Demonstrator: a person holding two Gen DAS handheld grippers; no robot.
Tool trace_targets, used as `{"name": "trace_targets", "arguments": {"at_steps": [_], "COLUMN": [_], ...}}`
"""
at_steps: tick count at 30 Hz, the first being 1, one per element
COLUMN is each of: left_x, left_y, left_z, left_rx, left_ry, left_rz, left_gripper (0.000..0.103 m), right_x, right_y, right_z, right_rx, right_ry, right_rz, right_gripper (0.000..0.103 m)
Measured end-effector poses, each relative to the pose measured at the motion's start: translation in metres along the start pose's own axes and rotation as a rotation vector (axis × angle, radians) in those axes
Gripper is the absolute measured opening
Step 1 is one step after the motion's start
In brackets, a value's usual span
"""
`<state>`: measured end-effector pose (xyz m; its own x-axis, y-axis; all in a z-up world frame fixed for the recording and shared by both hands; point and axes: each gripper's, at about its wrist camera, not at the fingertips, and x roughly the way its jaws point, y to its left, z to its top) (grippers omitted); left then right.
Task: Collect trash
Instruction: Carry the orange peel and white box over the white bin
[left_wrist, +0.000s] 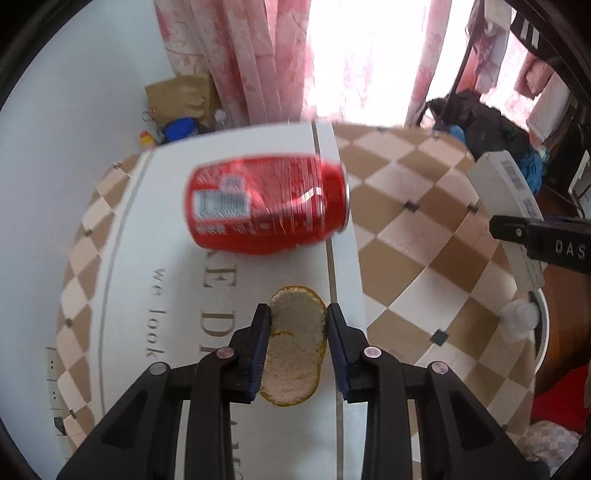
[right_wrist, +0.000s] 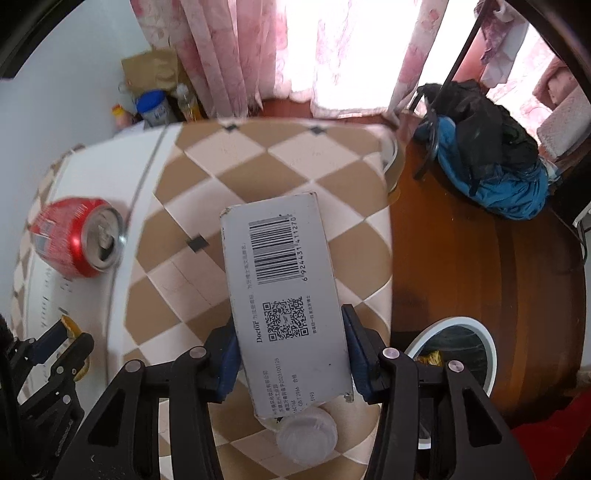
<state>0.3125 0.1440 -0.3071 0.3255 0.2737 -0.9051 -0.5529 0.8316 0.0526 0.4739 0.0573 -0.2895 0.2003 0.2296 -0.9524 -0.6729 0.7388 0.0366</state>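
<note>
My left gripper (left_wrist: 297, 314) is shut on a piece of orange peel (left_wrist: 295, 343), pale inner side up, held over a white printed sheet (left_wrist: 155, 229). A red soda can (left_wrist: 269, 203) lies on its side on that sheet just ahead; it also shows in the right wrist view (right_wrist: 74, 240). My right gripper (right_wrist: 288, 321) is shut on a grey carton (right_wrist: 284, 291) with a barcode and QR code, held above the checkered tablecloth (right_wrist: 258, 166). A crumpled white tissue (right_wrist: 306, 439) lies under the carton's near end. The carton also shows in the left wrist view (left_wrist: 517, 206).
A white-rimmed bin (right_wrist: 476, 339) with a dark liner stands on the wooden floor (right_wrist: 461, 258) right of the table. A blue and black bag (right_wrist: 491, 155) lies on the floor. Bottles and a paper bag (left_wrist: 181, 96) stand by the pink curtains (left_wrist: 240, 55).
</note>
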Motion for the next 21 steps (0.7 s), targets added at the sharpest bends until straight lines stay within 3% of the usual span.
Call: {"name": "trace_targets", "arguments": {"at_steps": [5,11,21], "left_x": [-0.049,-0.113,-0.201], "left_y": [-0.004,-0.027,-0.135], "left_z": [0.004,0.004,0.01], "left_rx": [-0.014,0.002,0.126], "left_ry": [-0.094,-0.192,-0.314], "left_rz": [0.011,-0.033,-0.191], "left_gripper": [0.027,0.027,0.027], "right_x": [-0.048,-0.114,-0.214], "right_y": [-0.004,-0.025,-0.114], "right_z": [-0.015,-0.049,-0.111], "right_rx": [0.034,0.101,0.239], "right_ry": [-0.094,-0.206,-0.342], "right_rz": [0.022,0.055,0.058], "right_gripper": [0.051,0.051,0.051]}}
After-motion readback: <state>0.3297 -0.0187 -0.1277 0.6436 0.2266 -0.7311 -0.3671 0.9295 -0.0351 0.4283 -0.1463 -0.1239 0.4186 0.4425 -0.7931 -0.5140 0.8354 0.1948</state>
